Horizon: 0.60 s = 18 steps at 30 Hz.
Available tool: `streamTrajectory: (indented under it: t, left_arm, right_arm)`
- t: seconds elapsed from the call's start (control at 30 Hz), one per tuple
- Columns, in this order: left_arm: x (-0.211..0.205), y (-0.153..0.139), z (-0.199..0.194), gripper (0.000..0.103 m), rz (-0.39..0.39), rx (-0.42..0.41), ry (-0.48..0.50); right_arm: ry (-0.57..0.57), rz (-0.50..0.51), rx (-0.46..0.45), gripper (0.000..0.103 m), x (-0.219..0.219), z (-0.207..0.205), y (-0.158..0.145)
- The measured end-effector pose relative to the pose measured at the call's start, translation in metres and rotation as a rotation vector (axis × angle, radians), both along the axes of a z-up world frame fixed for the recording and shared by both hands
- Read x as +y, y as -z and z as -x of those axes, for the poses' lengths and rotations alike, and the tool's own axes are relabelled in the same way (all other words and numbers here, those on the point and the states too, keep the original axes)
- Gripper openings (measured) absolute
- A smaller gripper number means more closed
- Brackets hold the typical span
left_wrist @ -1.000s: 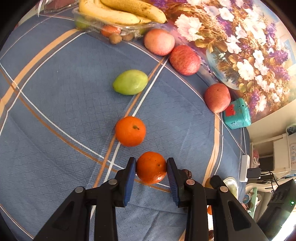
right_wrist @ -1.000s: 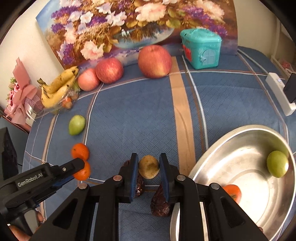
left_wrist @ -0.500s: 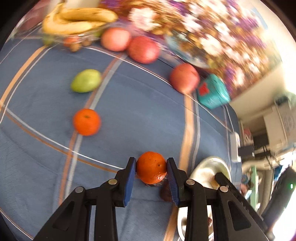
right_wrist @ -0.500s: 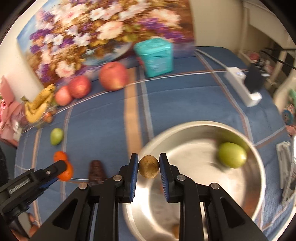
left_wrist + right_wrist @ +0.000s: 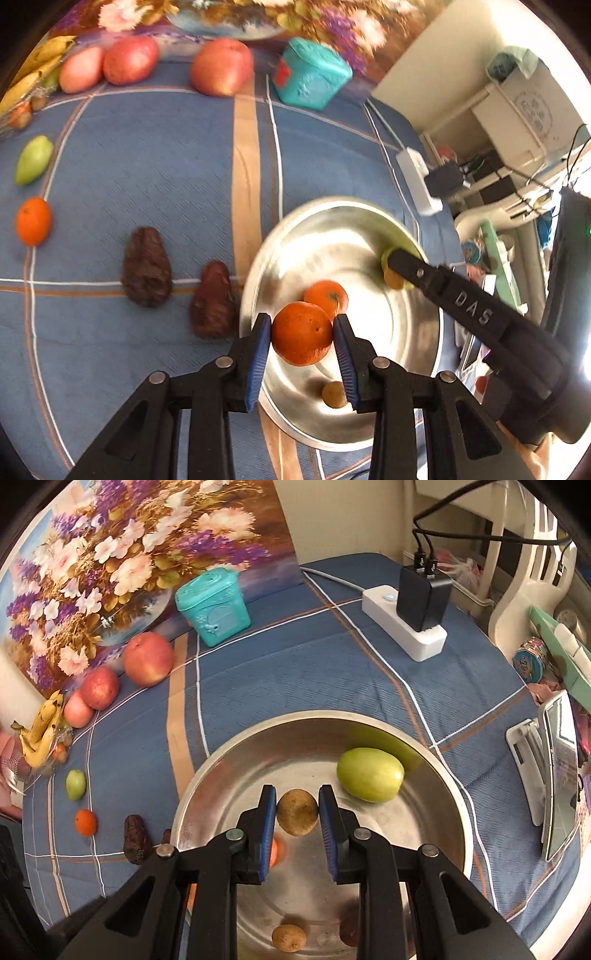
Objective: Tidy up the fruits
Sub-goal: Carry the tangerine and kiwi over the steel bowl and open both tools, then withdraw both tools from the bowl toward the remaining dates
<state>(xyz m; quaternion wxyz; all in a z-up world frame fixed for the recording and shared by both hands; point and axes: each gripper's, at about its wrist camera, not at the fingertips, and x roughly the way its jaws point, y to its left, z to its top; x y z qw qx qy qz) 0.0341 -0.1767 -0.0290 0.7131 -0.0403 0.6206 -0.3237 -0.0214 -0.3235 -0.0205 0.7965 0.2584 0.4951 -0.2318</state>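
Left wrist view first, from the biggest thing down. My bench (image 5: 155, 155) wears a blue checked cloth, and on it, toward my right side, sits the steel bowl (image 5: 424, 398), wide and shallow. Three apples (image 5: 221, 66) line the far edge beside a teal box (image 5: 312, 75); two dark brown lumps (image 5: 147, 266) lie just left of the bowl, with a loose tangerine (image 5: 32, 220) and a green fruit (image 5: 33, 159) further left.

My left hand-held gripper (image 5: 302, 334) has an orange (image 5: 302, 333) between its blue pads, and its jaws are opening; the pads look to be touching the peel at both sides, though barely. The orange hangs above the bowl's near-left part, right beside a second orange (image 5: 326, 298) already lying inside.

Right wrist view: my right hand-held gripper (image 5: 297, 812) is clamped on a small brown fruit (image 5: 297, 812), held over the middle of the bowl (image 5: 192, 801). A pale green fruit (image 5: 370, 774) lies ahead and to the right of it, its long axis running across the view. Another small brown fruit (image 5: 289, 938) rests near the closest rim.

What matters next, I judge: both loads are already over the basin, so each release is straight down. My left is nearer the rim and further along; its orange may roll against the one below.
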Motion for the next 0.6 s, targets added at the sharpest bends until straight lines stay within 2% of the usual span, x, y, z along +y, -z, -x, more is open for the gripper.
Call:
streamTrajectory:
  t: [0.03, 0.13, 0.37, 0.5, 0.6]
  left_arm:
    - [-0.002, 0.002, 0.0, 0.038, -0.009, 0.001, 0.004]
    - [0.001, 0.003, 0.0, 0.049, -0.006, 0.009, -0.003]
    - [0.009, -0.001, -0.004, 0.051, -0.002, -0.006, -0.024]
    - [0.019, -0.001, -0.011, 0.059, -0.046, -0.036, -0.059]
    - [0.03, 0.0, -0.018, 0.06, -0.059, -0.038, -0.094]
  right_arm:
    - [0.0, -0.001, 0.001, 0.025, 0.0, -0.001, 0.0]
    - [0.005, -0.004, 0.004, 0.028, -0.001, -0.002, 0.001]
    - [0.011, -0.004, 0.006, 0.028, -0.001, -0.001, 0.002]
    - [-0.003, -0.005, 0.01, 0.028, 0.001, -0.004, 0.003]
    - [-0.014, -0.004, 0.016, 0.029, 0.003, -0.006, 0.005]
